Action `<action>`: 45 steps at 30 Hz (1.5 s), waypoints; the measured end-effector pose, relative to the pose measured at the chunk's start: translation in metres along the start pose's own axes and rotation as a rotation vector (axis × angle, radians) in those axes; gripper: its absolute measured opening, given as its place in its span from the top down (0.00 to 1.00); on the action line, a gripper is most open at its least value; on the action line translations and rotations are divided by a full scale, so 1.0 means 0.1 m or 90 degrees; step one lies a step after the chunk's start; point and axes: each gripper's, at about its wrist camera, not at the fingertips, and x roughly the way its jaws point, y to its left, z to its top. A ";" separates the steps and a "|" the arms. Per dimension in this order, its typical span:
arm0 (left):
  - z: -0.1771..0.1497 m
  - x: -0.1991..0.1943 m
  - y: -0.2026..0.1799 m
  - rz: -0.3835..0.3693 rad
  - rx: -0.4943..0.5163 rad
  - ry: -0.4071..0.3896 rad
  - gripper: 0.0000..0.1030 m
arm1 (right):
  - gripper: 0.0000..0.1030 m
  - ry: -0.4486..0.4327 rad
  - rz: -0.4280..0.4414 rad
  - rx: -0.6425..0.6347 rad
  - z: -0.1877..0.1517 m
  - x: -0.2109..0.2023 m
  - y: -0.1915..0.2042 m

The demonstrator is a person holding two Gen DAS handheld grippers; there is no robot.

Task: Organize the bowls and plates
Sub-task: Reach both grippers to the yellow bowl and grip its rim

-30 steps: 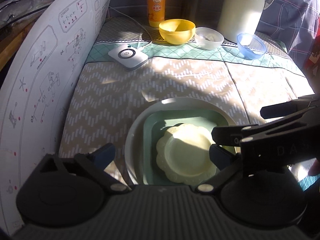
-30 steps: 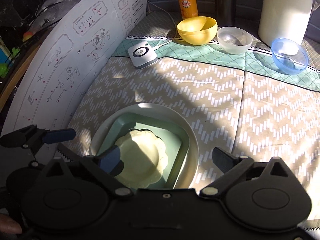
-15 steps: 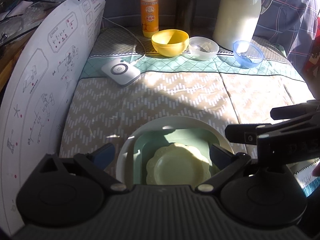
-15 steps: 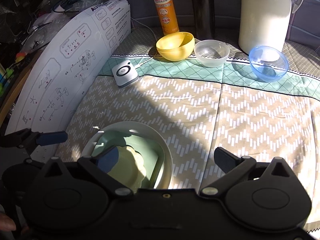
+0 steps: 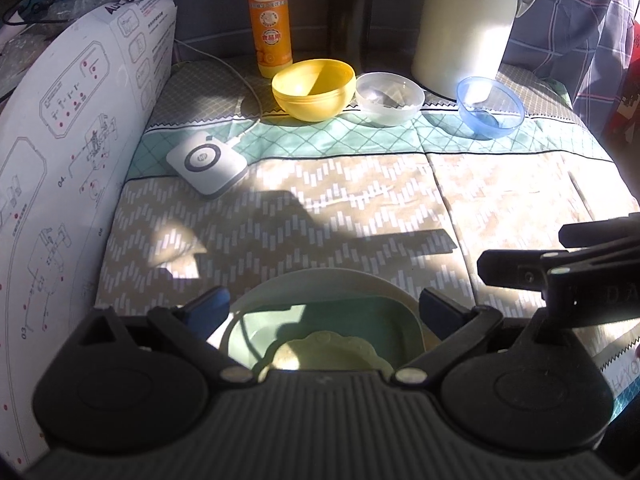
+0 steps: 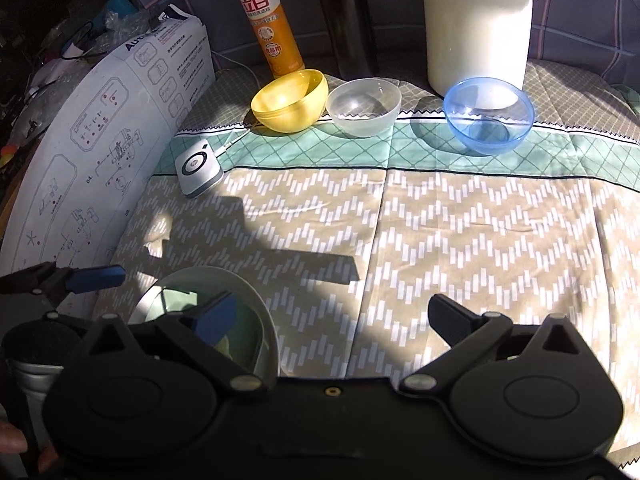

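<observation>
You've drawn both grippers back: the plates point(image 5: 320, 312), stacked large, green, then yellow, have slid toward 6 o'clock under your left gripper point(image 5: 322, 310). Its jaws and the right gripper's point(image 6: 334, 318) stand wide apart, holding nothing. Plates look done; the bowls point(image 6: 362, 106) wait unstacked in a row at 12 o'clock.

At twelve o'clock we see an orange dish-soap bottle point(image 5: 269, 16) standing upright, with a dark cylinder point(image 6: 352, 16) just beside it toward one o'clock and a tall cream jug point(image 5: 466, 20) beyond that. At ten o'clock a white square device point(image 5: 206, 164) lies on the patterned cloth point(image 5: 360, 208), its cable point(image 5: 224, 68) running back. At nine o'clock a printed cardboard sheet point(image 5: 72, 128) leans alongside.
</observation>
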 end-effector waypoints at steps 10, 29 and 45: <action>0.64 0.37 0.04 0.018 0.008 -0.040 0.00 | 0.00 -0.012 -0.027 0.033 0.47 0.20 -0.29; 1.74 1.32 0.66 0.045 -0.113 -0.068 0.16 | 0.28 -0.027 -0.029 0.085 1.93 1.15 -0.24; 1.69 1.42 0.69 0.013 -0.096 -0.065 0.26 | 0.56 -0.009 -0.022 0.047 2.05 1.51 0.04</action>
